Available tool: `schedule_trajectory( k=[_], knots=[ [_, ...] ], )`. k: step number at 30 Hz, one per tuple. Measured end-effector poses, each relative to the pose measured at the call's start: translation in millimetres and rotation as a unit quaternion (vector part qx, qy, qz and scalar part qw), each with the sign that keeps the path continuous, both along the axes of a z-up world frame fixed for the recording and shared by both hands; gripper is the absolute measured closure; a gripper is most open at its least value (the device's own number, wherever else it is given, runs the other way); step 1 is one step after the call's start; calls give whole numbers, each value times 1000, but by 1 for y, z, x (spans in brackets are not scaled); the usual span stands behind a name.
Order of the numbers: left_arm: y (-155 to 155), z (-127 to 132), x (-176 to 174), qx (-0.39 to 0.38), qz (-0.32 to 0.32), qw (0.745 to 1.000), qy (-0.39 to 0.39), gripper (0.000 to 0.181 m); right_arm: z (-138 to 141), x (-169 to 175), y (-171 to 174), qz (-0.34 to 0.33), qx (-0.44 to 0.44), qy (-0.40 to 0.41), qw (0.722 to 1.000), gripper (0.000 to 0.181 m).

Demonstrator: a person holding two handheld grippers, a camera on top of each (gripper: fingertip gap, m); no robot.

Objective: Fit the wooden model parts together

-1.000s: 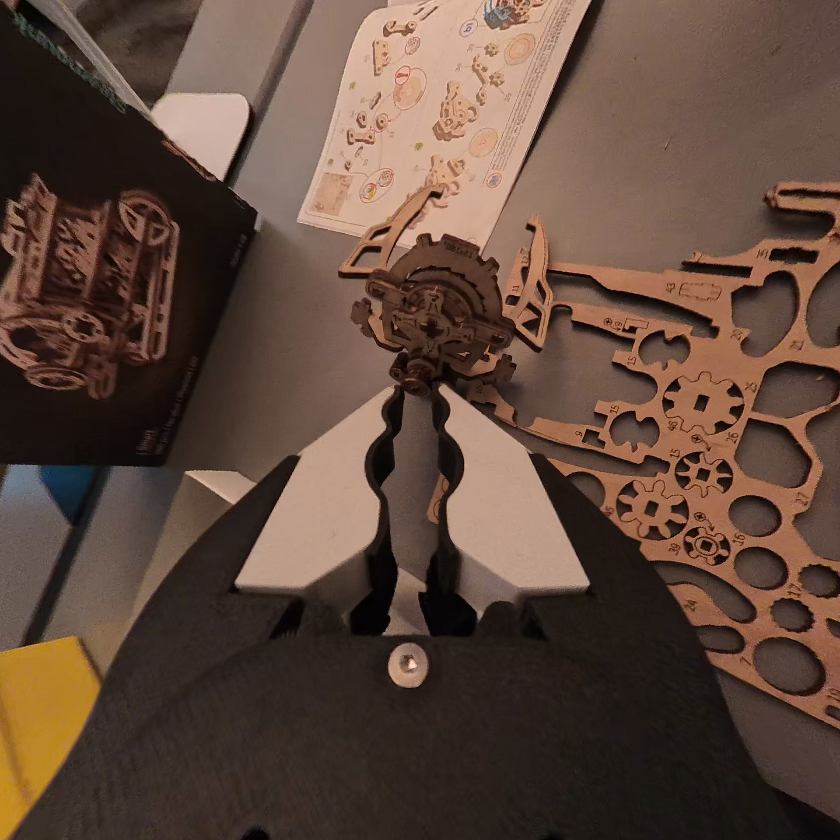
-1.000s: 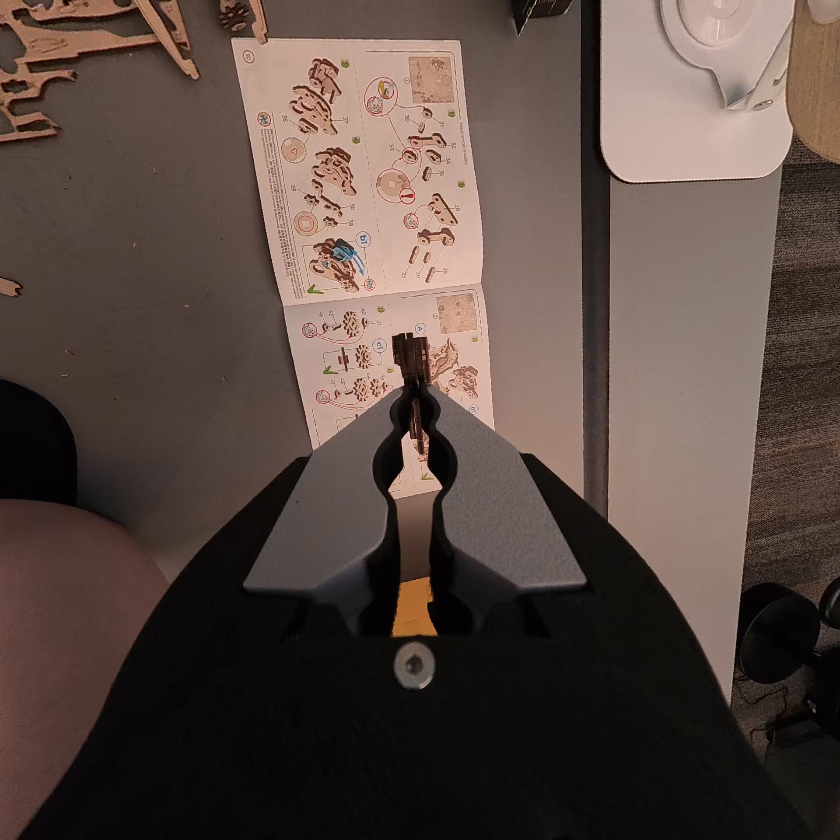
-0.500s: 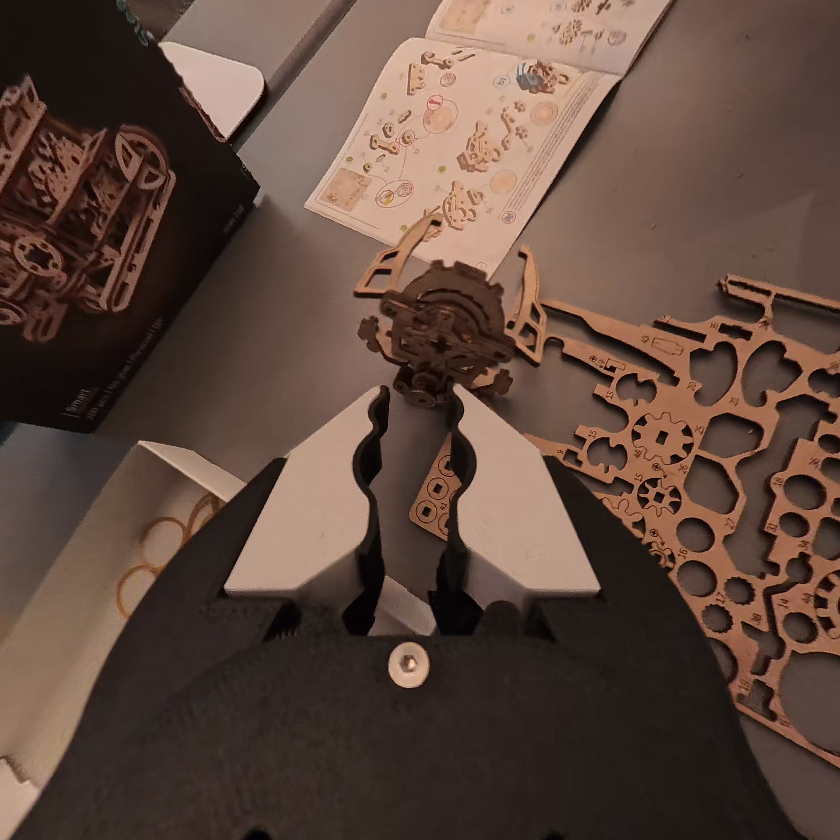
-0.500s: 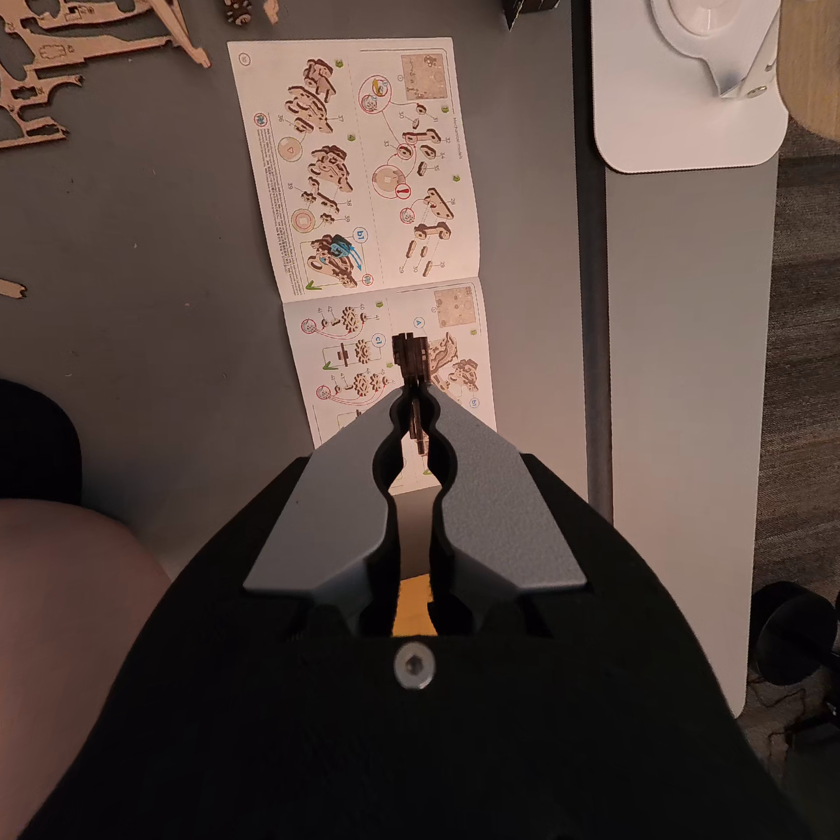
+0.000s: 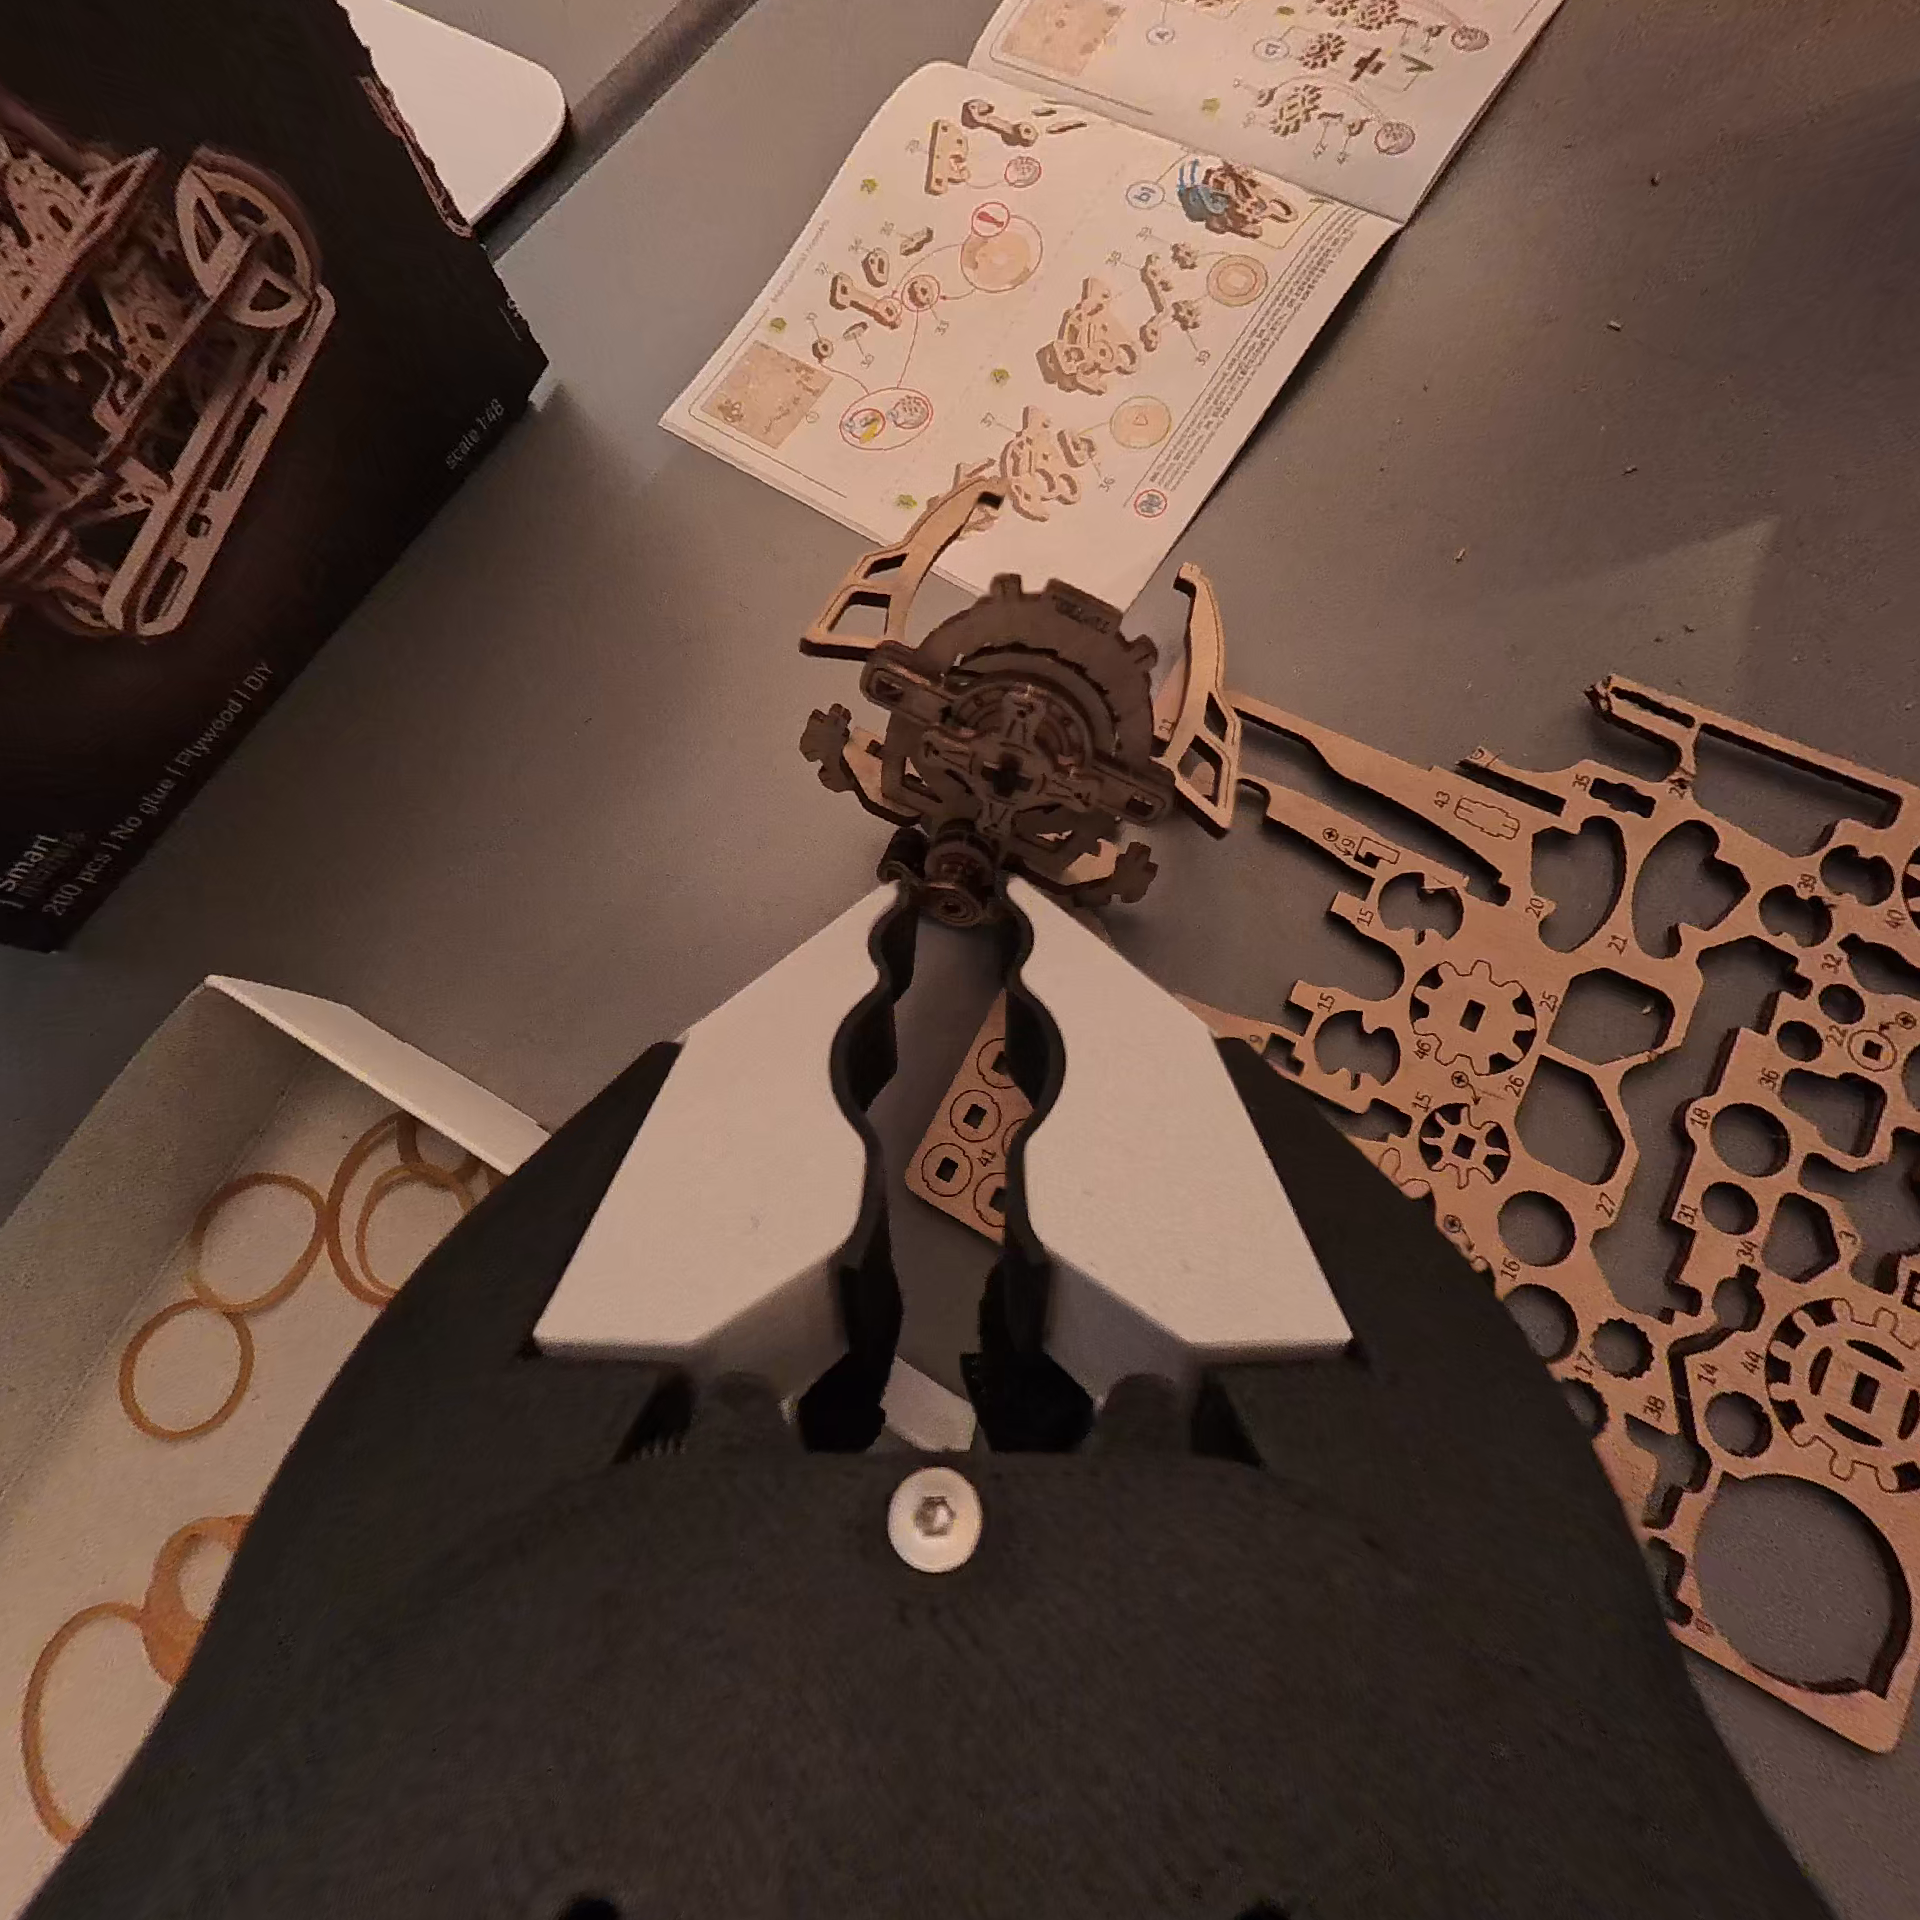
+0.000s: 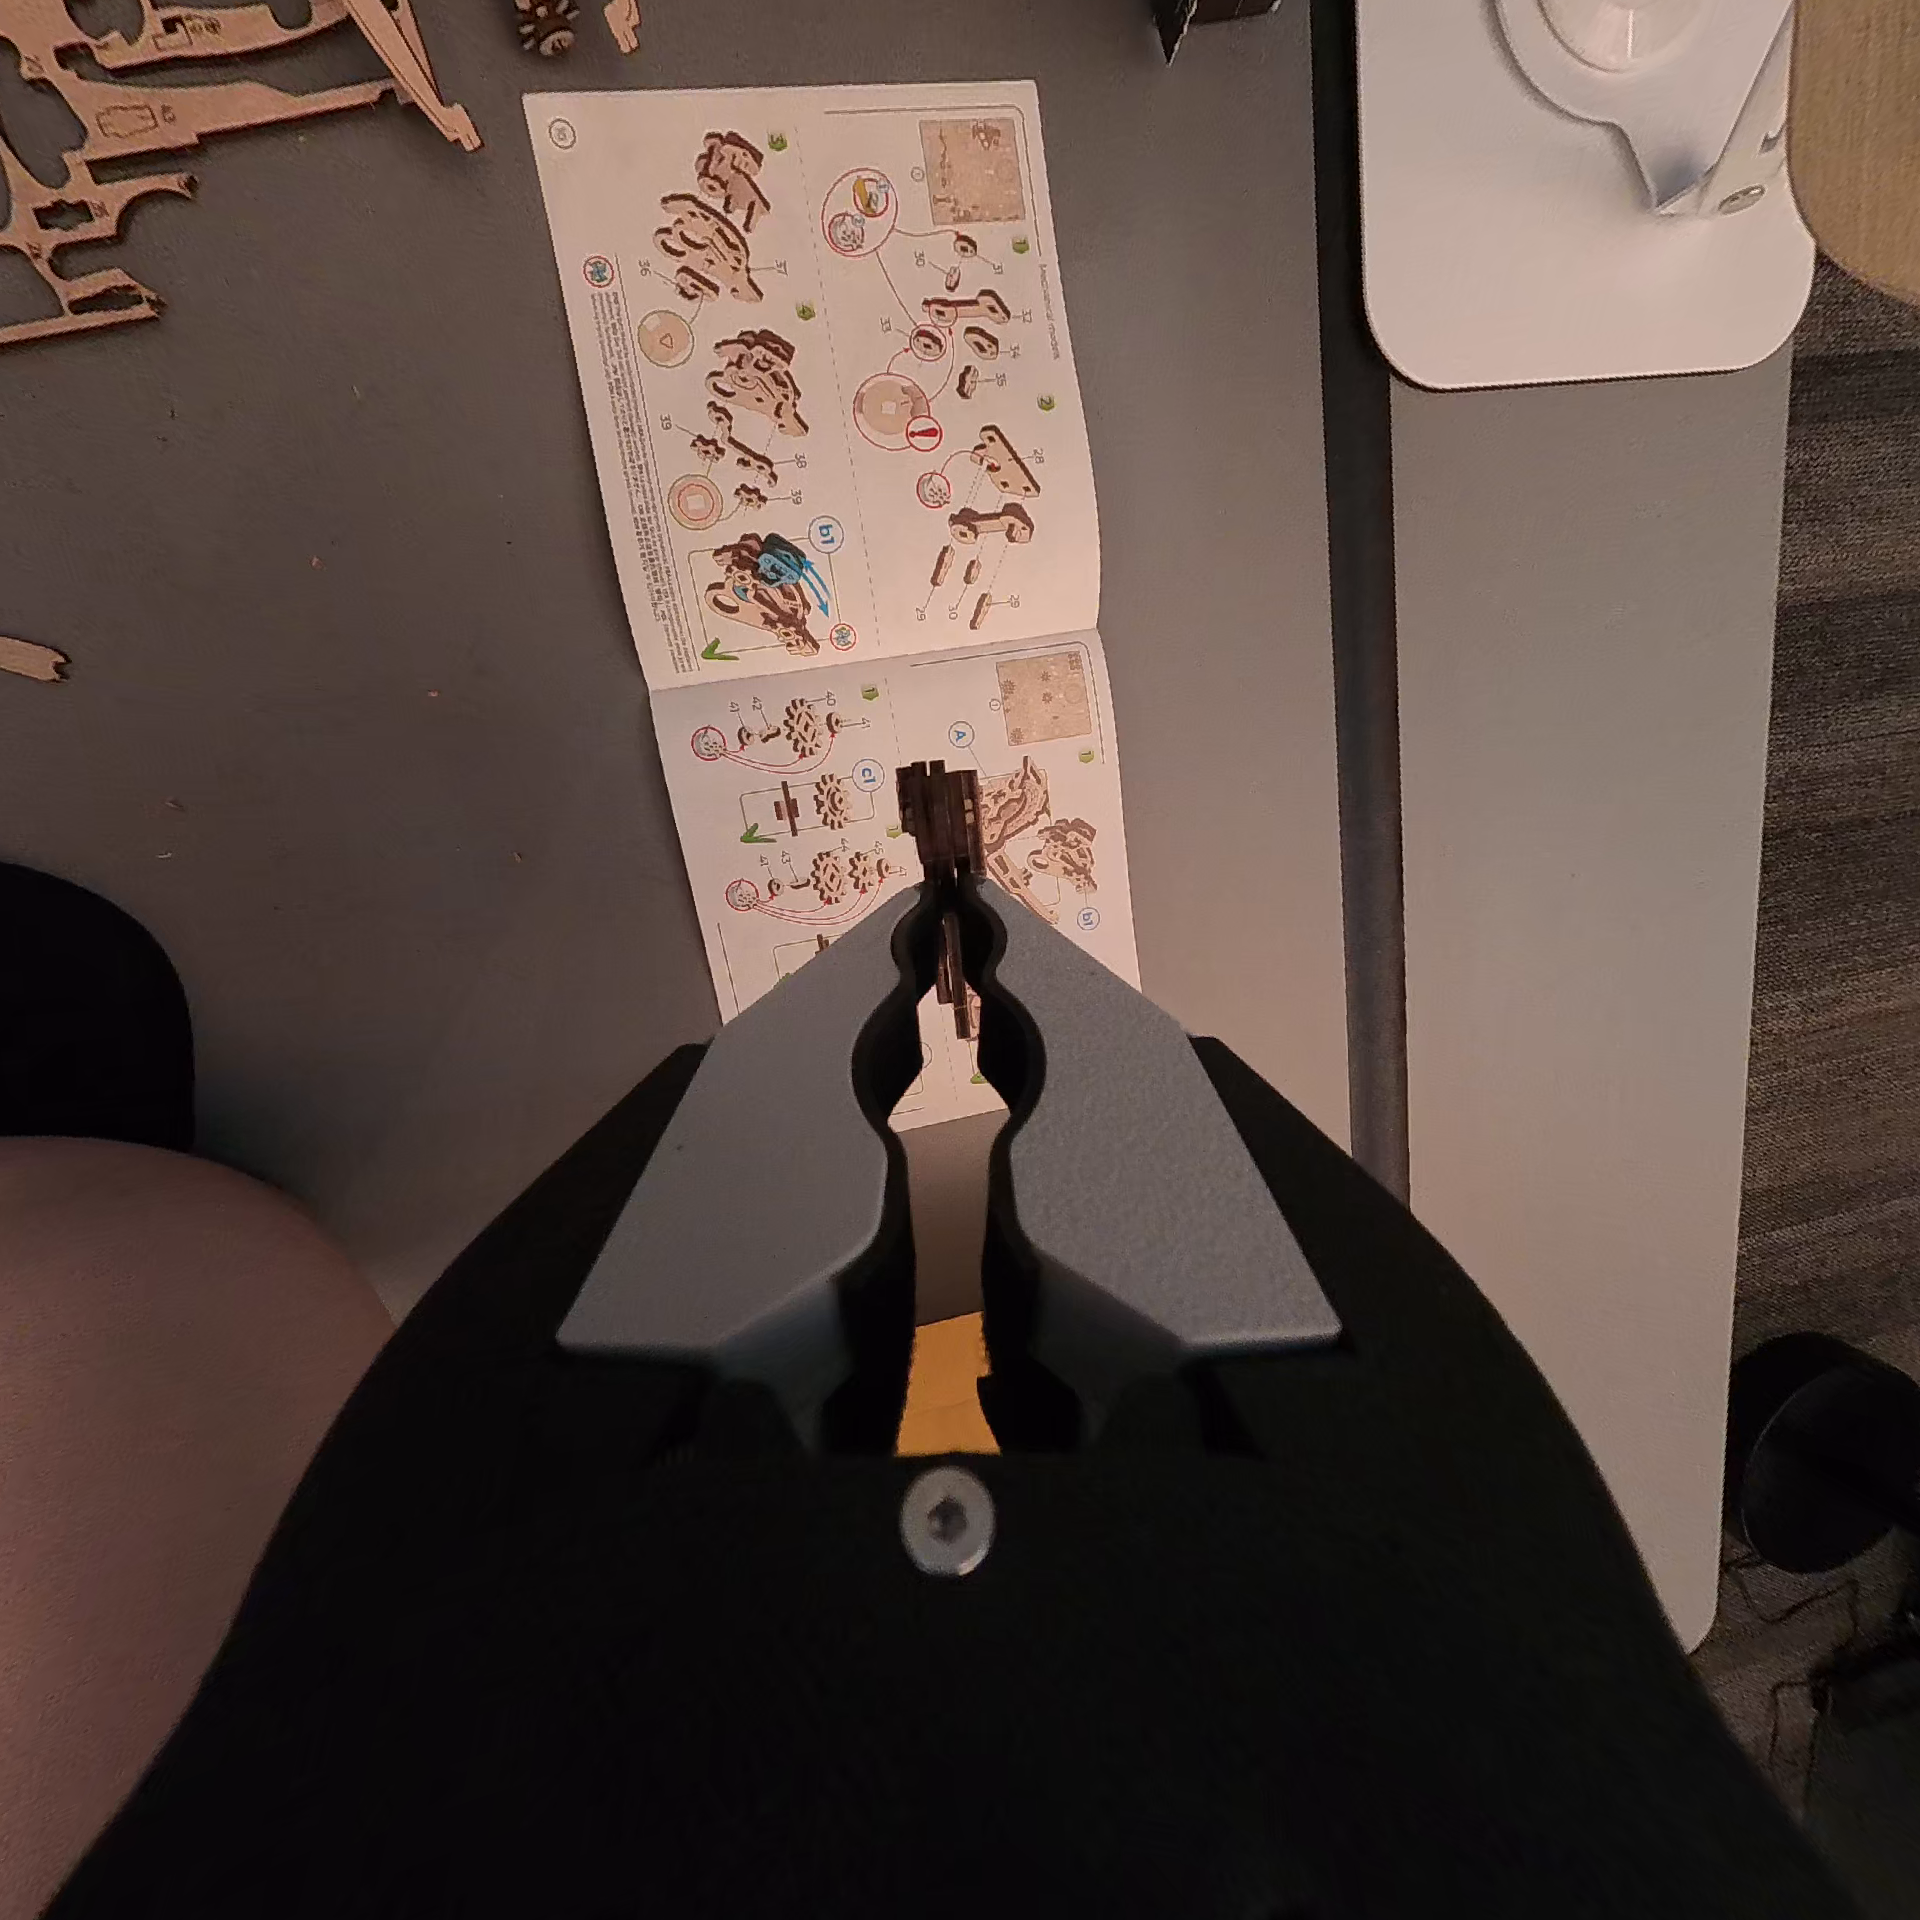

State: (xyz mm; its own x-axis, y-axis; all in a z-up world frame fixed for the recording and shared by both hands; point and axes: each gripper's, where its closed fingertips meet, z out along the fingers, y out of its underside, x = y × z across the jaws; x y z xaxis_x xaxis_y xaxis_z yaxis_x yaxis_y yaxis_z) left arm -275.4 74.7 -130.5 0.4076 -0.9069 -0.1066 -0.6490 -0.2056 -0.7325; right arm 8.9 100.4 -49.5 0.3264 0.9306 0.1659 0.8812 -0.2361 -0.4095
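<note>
— See the left gripper (image 5: pixel 951 894)? Its tips are pinched on a small round hub at the bottom of the half-built wooden assembly (image 5: pixel 1003 758), holding it up clear of the grey counter (image 5: pixel 582 644).

— And the right gripper (image 6: pixel 943 883)?

— Pressed together on a small dark wooden piece (image 6: pixel 940 816), flat stacked layers seen edge-on, hanging over the open instruction sheet (image 6: pixel 831 416). Neither wrist view shows the other gripper, so I'd say the two are well apart and the mating hasn't begun.

— So what makes it go well?

— Alignment first, I'd guess. The assembly has a cross-shaped socket at its centre, and if that's where the piece belongs (I can't tell from here), its end has to be squared to the slot before any push. Plywood that thin could splinter if it's forced in crooked.

— The left grip looks slight.

— It does; only the hub is between the fingertips (image 5: pixel 831 956), so the assembly may swivel under pressure. Pushing straight along the hub's axis, gently, should keep it from twisting out.

— And the rest of the kit?

— The cut-out parts sheet (image 5: pixel 1558 1091) lies just right of the assembly, the dark kit box (image 5: pixel 208 468) to the left, and an open white box (image 5: pixel 94 1195) of rubber bands (image 5: pixel 187 1371) near the left gripper.
</note>
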Motion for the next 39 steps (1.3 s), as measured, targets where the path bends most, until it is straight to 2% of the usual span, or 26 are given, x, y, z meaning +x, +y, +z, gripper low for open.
schedule_trajectory(
  k=[16,39],
  knots=[
    [2,-1,-1,80,-25,996,43,169,-2,2,0,-3,-6,2,1000,179],
    [3,-2,-5,76,-21,996,49,165,-5,2,-2,-2,-17,2,1000,179]
  ],
)
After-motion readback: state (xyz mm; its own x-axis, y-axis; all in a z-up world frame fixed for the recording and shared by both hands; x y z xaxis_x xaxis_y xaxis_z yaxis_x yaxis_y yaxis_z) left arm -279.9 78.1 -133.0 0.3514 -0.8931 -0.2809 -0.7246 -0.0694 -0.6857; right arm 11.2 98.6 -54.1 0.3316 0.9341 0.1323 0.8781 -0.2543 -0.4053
